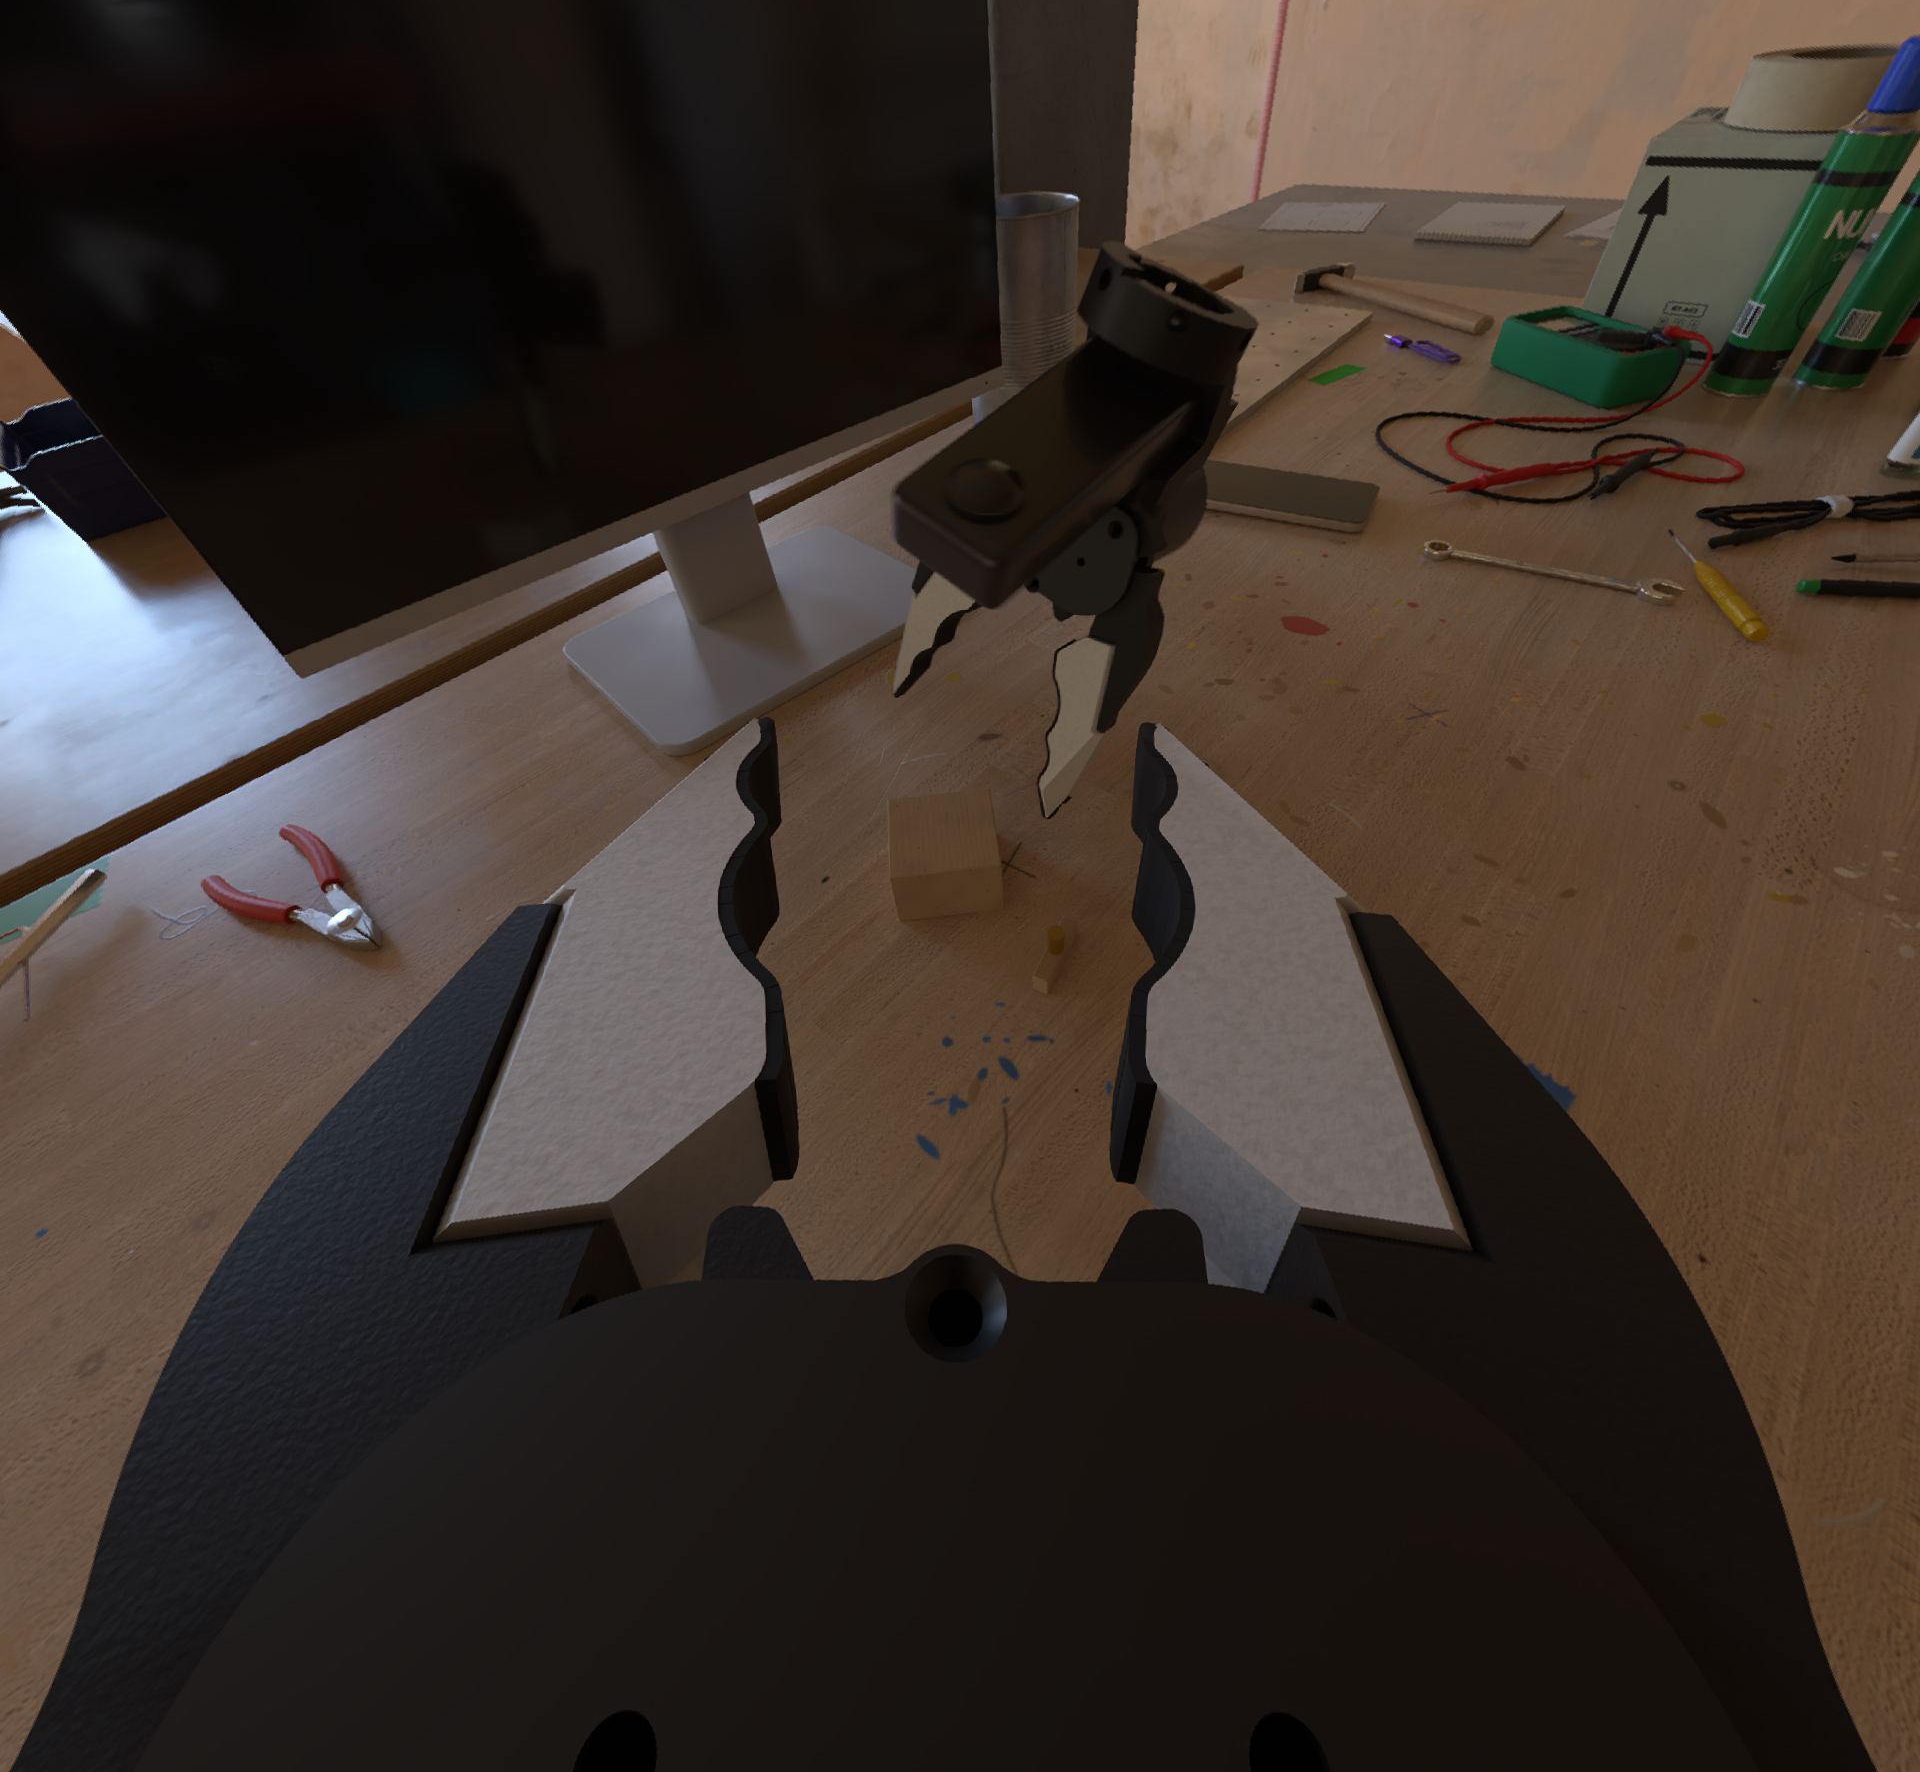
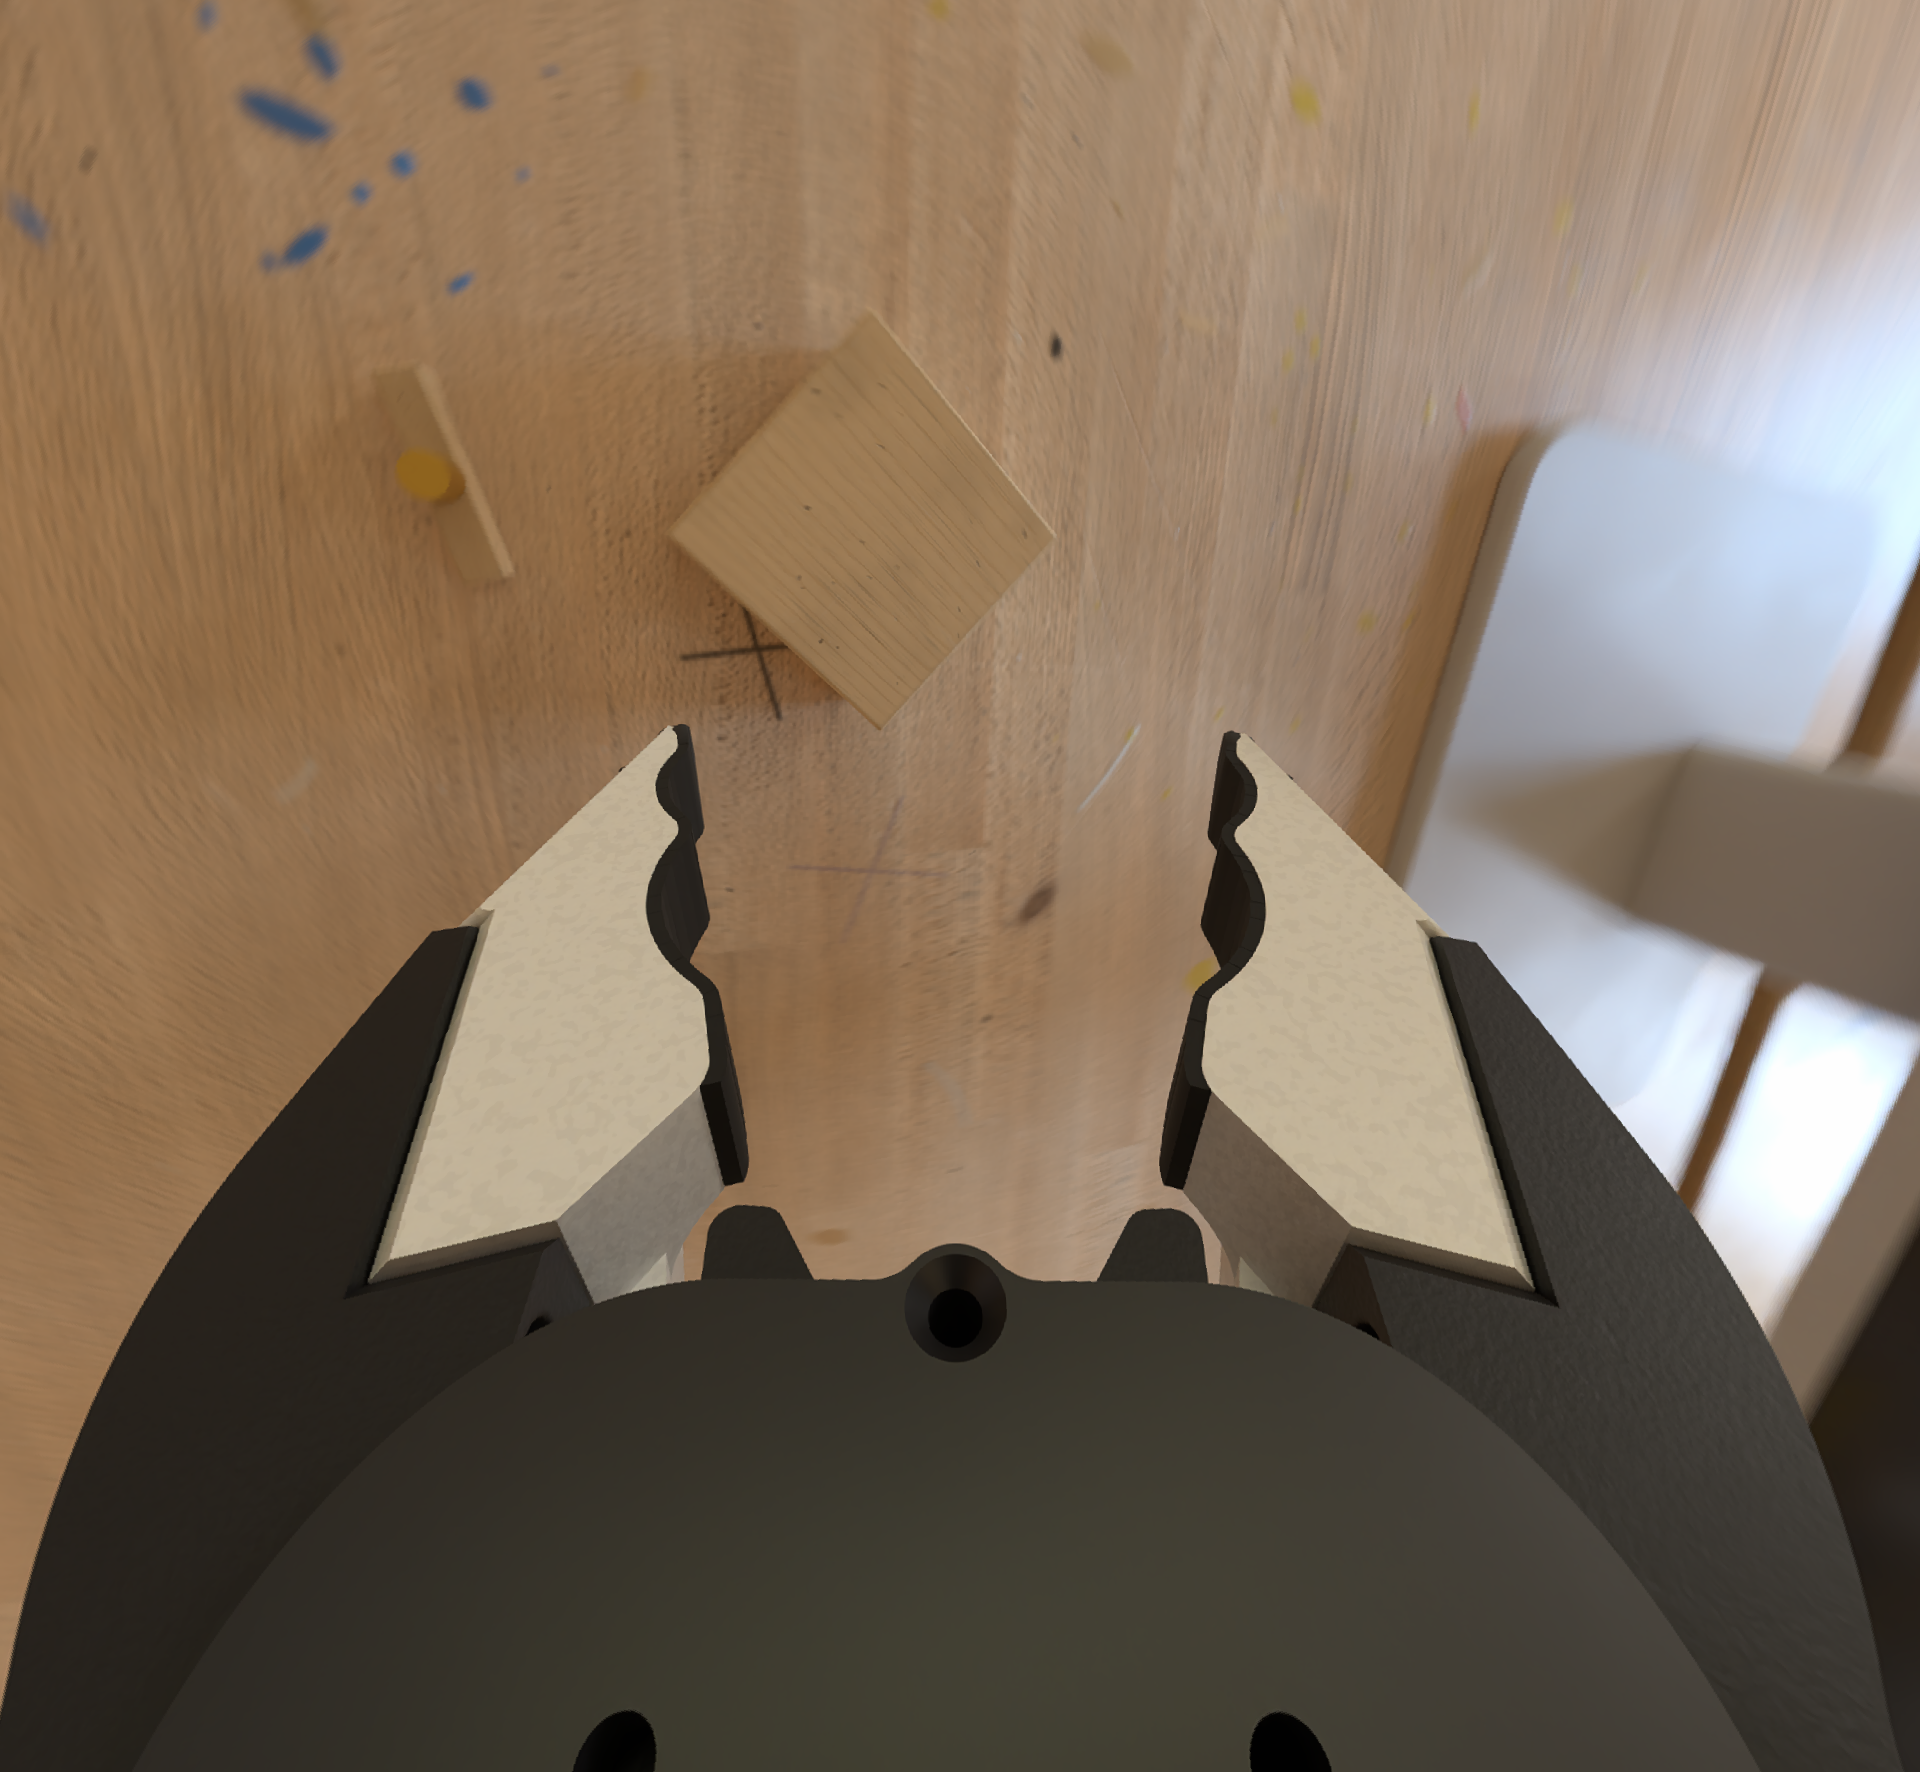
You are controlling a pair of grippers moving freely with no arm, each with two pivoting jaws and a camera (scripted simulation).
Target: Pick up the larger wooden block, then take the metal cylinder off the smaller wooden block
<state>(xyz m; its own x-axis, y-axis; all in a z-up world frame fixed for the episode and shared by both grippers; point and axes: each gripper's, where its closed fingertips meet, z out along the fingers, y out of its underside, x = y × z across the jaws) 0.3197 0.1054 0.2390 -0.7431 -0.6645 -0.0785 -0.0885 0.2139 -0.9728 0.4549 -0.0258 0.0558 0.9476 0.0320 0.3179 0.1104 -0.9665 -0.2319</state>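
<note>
The larger wooden block [image 1: 943, 855] is a pale cube on the wooden table, ahead of my open, empty left gripper [image 1: 954, 735]. The smaller wooden block [image 1: 1047, 974] is a thin piece just right of it, with a small brass-coloured metal cylinder [image 1: 1056, 939] standing on it. My right gripper [image 1: 987, 735] hangs above the cube, open, fingers pointing down. In the right wrist view, the right gripper [image 2: 954, 735] is open and empty above the table; the larger block [image 2: 862, 522] lies just beyond its tips, the smaller block [image 2: 462, 475] and the cylinder [image 2: 426, 473] are to the left.
A dark monitor [image 1: 499, 216] on a white stand [image 1: 727, 621] is at the back left, its base also in the right wrist view [image 2: 1662, 683]. Red pliers [image 1: 296, 886] lie left. A wrench [image 1: 1548, 569], cables [image 1: 1558, 465], a green meter [image 1: 1590, 356], spray cans [image 1: 1808, 257] and a metal cup [image 1: 1037, 278] are farther back.
</note>
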